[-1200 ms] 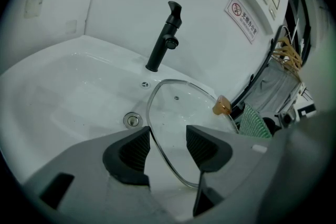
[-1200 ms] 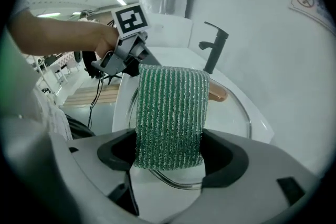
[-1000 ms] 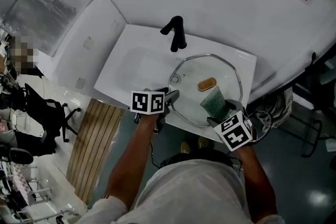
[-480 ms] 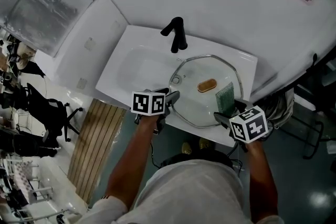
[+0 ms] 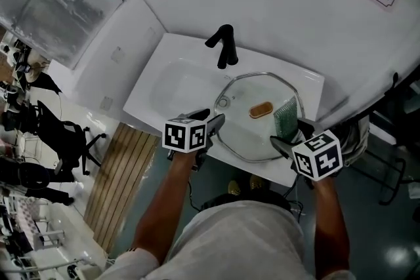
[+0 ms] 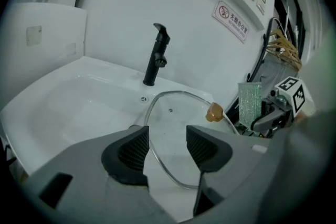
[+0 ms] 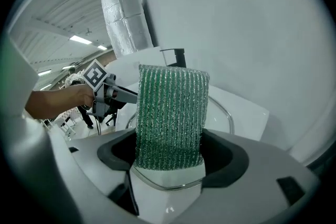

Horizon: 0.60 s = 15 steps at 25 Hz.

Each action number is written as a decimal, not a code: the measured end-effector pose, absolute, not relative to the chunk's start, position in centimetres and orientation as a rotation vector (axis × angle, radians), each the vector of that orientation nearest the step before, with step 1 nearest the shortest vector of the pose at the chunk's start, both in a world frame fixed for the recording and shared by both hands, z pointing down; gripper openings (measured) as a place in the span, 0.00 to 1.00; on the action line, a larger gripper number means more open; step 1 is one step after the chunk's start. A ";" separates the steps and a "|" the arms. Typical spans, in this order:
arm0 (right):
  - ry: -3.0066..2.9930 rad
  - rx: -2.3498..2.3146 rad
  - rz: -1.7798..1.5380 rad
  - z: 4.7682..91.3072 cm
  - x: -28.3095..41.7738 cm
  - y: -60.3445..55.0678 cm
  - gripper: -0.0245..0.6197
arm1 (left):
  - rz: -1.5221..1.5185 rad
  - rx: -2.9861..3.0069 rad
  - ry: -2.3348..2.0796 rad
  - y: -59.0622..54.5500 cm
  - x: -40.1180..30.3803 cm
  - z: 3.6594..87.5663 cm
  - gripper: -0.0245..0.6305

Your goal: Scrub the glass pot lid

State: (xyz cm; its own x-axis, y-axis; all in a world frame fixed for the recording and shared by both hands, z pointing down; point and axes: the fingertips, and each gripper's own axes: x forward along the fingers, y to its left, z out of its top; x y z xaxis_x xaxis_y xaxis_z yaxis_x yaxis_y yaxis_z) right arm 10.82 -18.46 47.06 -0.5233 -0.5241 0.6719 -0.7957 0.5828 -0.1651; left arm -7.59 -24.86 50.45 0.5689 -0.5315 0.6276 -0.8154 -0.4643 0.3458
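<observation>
The glass pot lid (image 5: 243,131) lies across the right half of the white sink (image 5: 157,62). Its near-left rim runs between the parted jaws of the left hand-held gripper (image 5: 211,125), while the right hand-held gripper (image 5: 283,136) is at its right rim, clamped on a green scouring pad (image 5: 285,116) that stands on end. A black faucet (image 5: 225,46) rises just behind the lid. The lid faces up, and its oblong amber knob (image 5: 260,109) runs roughly left to right.
</observation>
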 end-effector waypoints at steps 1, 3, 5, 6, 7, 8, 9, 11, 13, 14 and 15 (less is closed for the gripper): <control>-2.254 1.050 0.604 46.4 10.7 -18.7 0.58 | 0.563 2.193 -1.080 -24.9 -7.5 49.7 0.39; -2.278 1.057 0.563 45.1 10.5 -19.3 0.58 | 0.504 2.250 -1.089 -24.9 -7.0 47.9 0.39; -2.305 1.063 0.522 43.8 10.2 -19.8 0.58 | 0.439 2.315 -1.095 -24.9 -6.2 45.9 0.39; -2.321 1.066 0.501 43.2 10.0 -20.1 0.58 | 0.410 2.348 -1.097 -24.9 -5.9 44.9 0.39; -2.338 1.068 0.480 42.5 9.8 -20.3 0.58 | 0.383 2.381 -1.099 -24.9 -5.5 44.0 0.38; -2.357 1.069 0.459 41.9 9.5 -20.5 0.58 | 0.357 2.414 -1.099 -24.8 -5.2 43.0 0.38; -2.377 1.070 0.437 41.2 9.2 -20.7 0.58 | 0.332 2.447 -1.100 -24.7 -4.9 42.1 0.37; -2.425 1.070 0.388 39.8 8.5 -21.1 0.58 | 0.281 2.512 -1.106 -24.4 -4.3 40.2 0.33; -2.482 1.068 0.333 38.3 7.7 -21.3 0.58 | 0.232 2.572 -1.119 -24.0 -3.9 38.4 0.29; -2.514 1.068 0.307 37.4 7.4 -21.3 0.58 | 0.208 2.601 -1.128 -23.9 -3.8 37.6 0.27; -2.546 1.068 0.282 36.6 7.0 -21.4 0.58 | 0.185 2.629 -1.139 -23.7 -3.6 36.8 0.25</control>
